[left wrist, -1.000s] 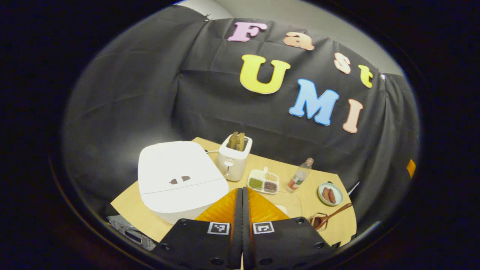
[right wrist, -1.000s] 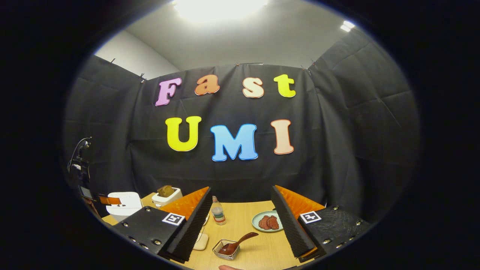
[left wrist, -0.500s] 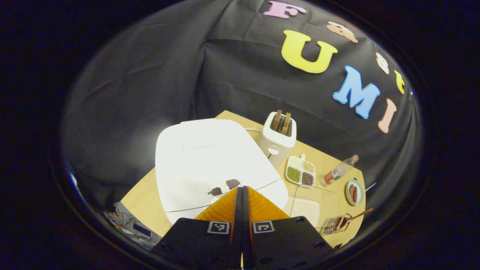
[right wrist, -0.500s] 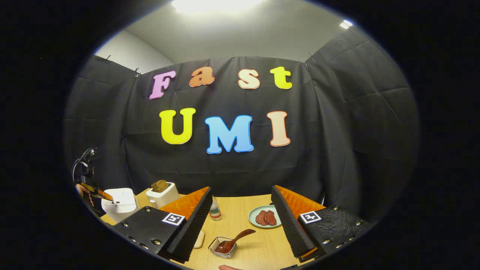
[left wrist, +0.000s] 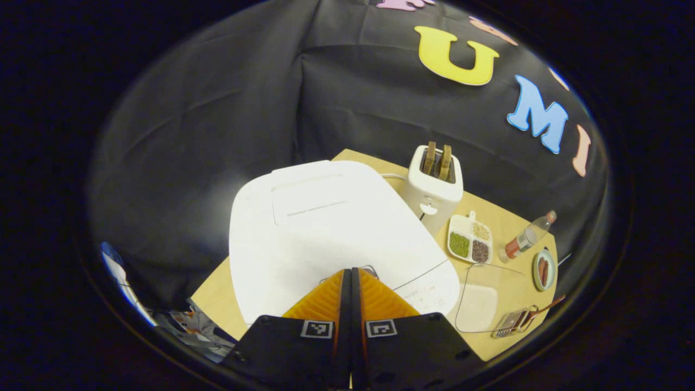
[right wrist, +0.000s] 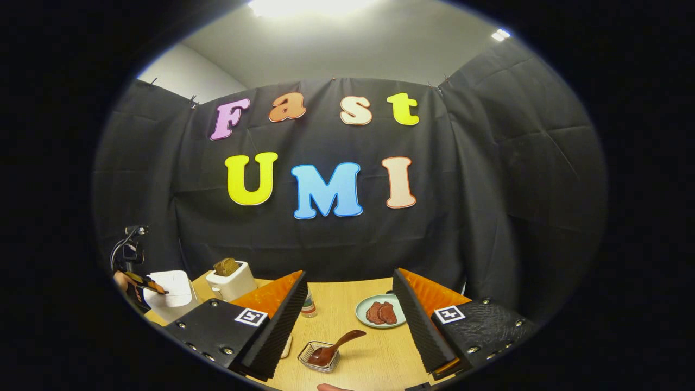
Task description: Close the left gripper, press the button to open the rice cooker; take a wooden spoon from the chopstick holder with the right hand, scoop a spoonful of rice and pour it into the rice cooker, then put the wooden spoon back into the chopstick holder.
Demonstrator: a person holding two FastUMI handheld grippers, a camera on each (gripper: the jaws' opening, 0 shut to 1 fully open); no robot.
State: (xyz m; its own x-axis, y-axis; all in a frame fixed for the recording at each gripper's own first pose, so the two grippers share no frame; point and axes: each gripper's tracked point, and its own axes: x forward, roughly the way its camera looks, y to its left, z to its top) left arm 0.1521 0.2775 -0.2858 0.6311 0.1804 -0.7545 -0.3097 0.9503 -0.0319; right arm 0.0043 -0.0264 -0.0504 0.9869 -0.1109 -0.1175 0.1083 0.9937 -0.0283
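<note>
Black-draped booth, wooden table (right wrist: 374, 364). Left gripper (left wrist: 351, 271) pressed together, tips down at the cooker (left wrist: 326, 228) lid's near edge, lid closed. Right gripper (right wrist: 347, 309) spread wide, empty, above the table. Between its fingers, spoon (right wrist: 339, 347) leaning in holder (right wrist: 317, 358). Beyond, plate (right wrist: 380, 312), toaster (left wrist: 434, 187).

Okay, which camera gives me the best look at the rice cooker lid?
The left gripper view: the rice cooker sits large just ahead of the closed left gripper, its closed lid seen from above. In the right gripper view the rice cooker is small at the far left edge, seen side-on.
</note>
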